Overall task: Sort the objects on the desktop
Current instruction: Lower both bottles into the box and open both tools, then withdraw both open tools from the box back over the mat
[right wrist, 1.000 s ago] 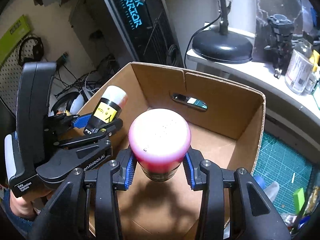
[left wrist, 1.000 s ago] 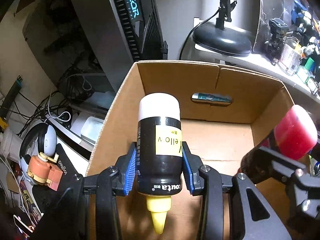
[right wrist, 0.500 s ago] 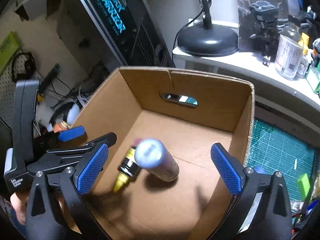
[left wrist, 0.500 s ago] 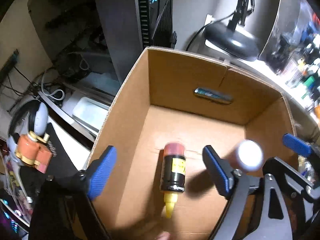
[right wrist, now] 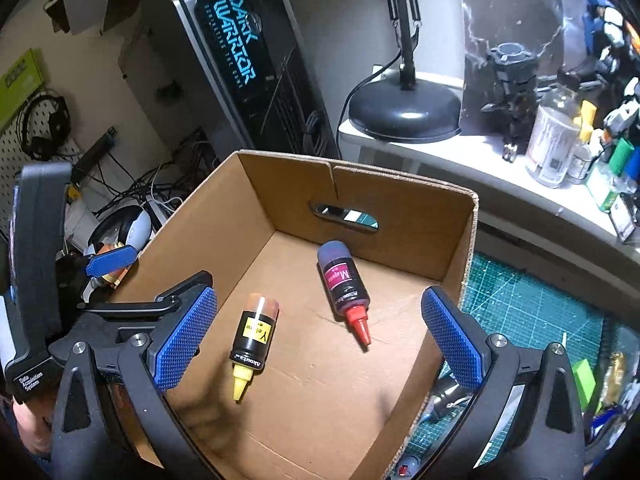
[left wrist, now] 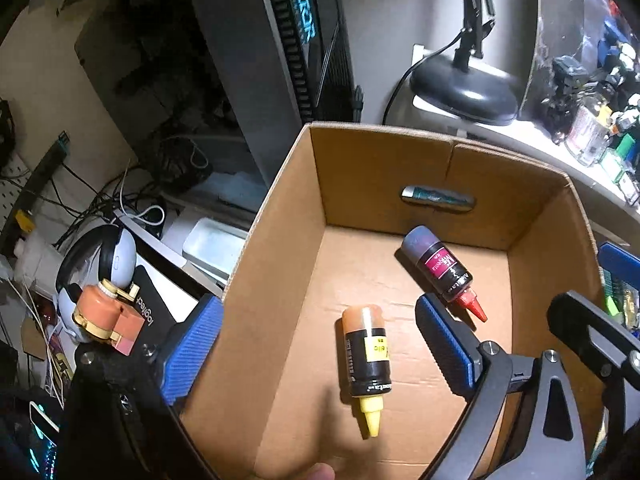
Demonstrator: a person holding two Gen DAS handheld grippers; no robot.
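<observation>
cardboard box [right wrist: 404, 196]: just one, open top, sitting low between the PC tower [right wrist: 256, 68] on the far left and the white desk [right wrist: 520, 184] on the far right.
ink bottles: two now, both lying flat on the box floor. A second ago each was clamped in a gripper above the box, so both drops are done.
yellow ink bottle [right wrist: 253, 340]: near left, nozzle pointing at us.
magenta ink bottle [right wrist: 343, 284]: farther back and right, well apart from the yellow one.
left gripper [left wrist: 318, 354]: fingers still spreading, nothing between them but air; the yellow bottle is down below.
right gripper [right wrist: 318, 342]: fingers wide, empty too.
what it means: I'd say this pair is sorted, and both grippers are free for the next thing off the desk.
</observation>
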